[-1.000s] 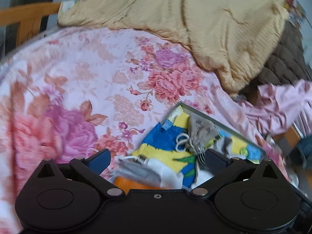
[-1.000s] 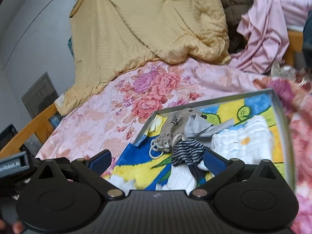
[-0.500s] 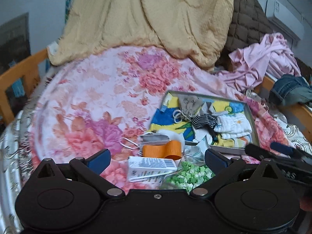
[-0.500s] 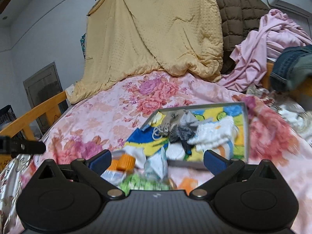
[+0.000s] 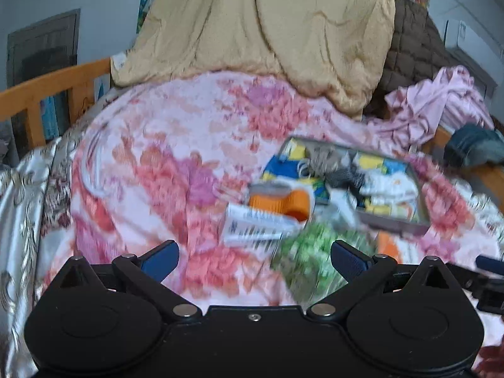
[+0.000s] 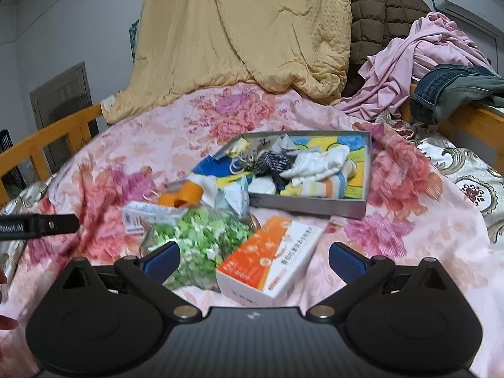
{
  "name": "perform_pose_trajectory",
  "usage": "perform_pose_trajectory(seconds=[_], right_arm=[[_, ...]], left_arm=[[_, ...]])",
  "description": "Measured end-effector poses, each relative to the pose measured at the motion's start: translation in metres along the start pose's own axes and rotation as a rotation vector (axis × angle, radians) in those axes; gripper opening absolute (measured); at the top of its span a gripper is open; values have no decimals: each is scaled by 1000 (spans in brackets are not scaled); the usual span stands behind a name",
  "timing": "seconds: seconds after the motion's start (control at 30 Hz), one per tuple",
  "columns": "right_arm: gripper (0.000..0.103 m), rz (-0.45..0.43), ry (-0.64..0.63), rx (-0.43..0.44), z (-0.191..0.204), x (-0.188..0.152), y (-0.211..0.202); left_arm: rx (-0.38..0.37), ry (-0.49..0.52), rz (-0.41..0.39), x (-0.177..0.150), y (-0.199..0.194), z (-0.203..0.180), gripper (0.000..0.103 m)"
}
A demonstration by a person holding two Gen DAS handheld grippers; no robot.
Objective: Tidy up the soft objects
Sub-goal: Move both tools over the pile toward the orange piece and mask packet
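A grey tray (image 6: 315,208) with a colourful lining lies on the floral bedspread and holds soft things: a striped sock (image 6: 271,162), white cloths (image 6: 318,163), a drawstring pouch (image 6: 249,154). It also shows in the left wrist view (image 5: 390,223), blurred. In front of it lie an orange roll (image 6: 182,195), a green-patterned bag (image 6: 201,239), an orange-and-white box (image 6: 271,264) and a white barcode box (image 5: 255,226). My left gripper (image 5: 255,258) and right gripper (image 6: 253,258) are both open, empty, held back from the pile.
A yellow quilt (image 6: 245,31), brown quilt (image 6: 378,15), pink clothes (image 6: 406,60) and jeans (image 6: 453,88) are heaped at the back. Wooden bed rails run along the left (image 6: 47,138) and right (image 6: 472,119). The left gripper's finger (image 6: 47,225) shows at the right view's left edge.
Both grippers have pulled back and up from the tray, so the loose items in front of it have come into view. The jaws stay open.
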State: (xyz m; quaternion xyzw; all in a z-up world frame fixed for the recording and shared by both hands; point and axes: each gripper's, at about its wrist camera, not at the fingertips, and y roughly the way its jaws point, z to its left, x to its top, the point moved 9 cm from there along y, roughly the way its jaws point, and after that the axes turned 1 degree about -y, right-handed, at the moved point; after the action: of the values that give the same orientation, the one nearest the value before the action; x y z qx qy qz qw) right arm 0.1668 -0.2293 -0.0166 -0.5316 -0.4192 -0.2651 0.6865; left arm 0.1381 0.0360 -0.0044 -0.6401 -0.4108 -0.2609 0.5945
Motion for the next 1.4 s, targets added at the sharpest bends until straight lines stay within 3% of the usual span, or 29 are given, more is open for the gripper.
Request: perform_pose_trajectory(seconds=[0.27, 0.83, 1.03, 1.4], right_arm=[[103, 34, -23, 15, 7, -16, 3], [103, 98, -65, 39, 20, -30, 23], [103, 94, -62, 42, 24, -25, 29], [103, 31, -97, 30, 33, 4, 40]], left_arm=[[-7, 55, 13, -26, 11, -5, 102], [17, 106, 91, -46, 15, 6, 102], [18, 109, 118, -41, 15, 12, 102], [34, 74, 67, -5, 15, 22, 102]])
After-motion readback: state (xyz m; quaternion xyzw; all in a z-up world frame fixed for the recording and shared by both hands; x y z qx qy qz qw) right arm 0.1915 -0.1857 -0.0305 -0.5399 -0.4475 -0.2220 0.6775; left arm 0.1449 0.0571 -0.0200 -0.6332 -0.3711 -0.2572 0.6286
